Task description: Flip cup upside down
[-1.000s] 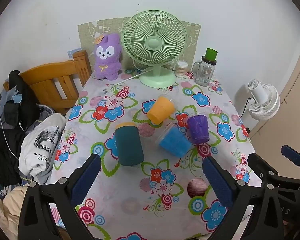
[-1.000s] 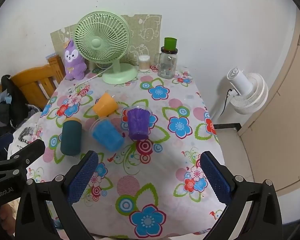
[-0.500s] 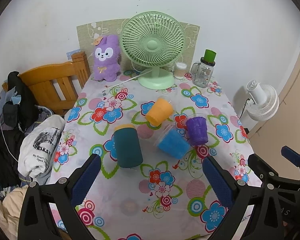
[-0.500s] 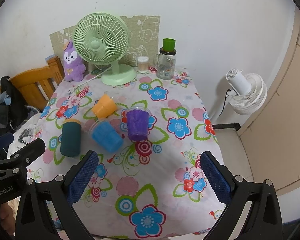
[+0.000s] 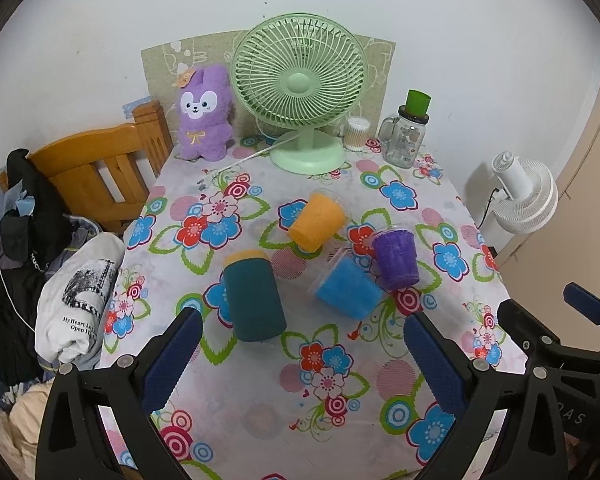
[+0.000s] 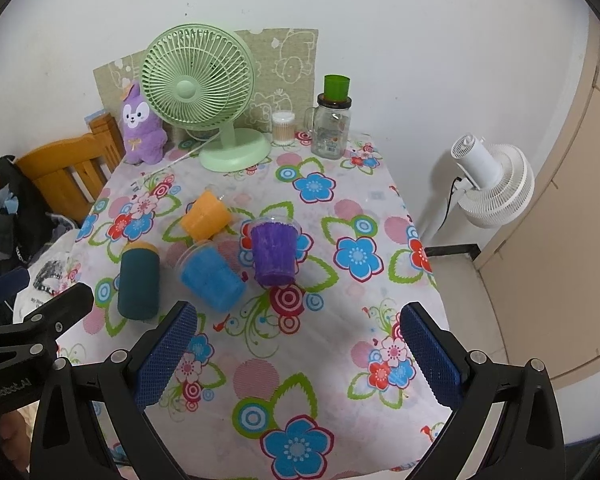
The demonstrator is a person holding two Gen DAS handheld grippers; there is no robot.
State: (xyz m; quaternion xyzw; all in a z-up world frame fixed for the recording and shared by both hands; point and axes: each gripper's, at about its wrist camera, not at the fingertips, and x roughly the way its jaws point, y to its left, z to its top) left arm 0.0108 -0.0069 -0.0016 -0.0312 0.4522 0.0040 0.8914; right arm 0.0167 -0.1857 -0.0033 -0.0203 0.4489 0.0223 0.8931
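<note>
— Left gripper (image 5: 300, 344)?
— Low in frame, jaws spread wide, empty, above the table (image 5: 259, 408).
— Right gripper (image 6: 295, 344)?
— Same: bottom of frame, jaws wide apart, holding nothing.
— Cups?
— Mid-frame: purple cup (image 6: 273, 250) upright; blue cup (image 6: 211, 276), orange cup (image 6: 204, 218), teal cup (image 6: 138, 282) tipped over.

Home room: floral tablecloth (image 5: 340, 420), plush toy (image 5: 205, 114), desk fan (image 5: 300, 92), clothes-draped wooden chair (image 5: 95, 168).
</note>
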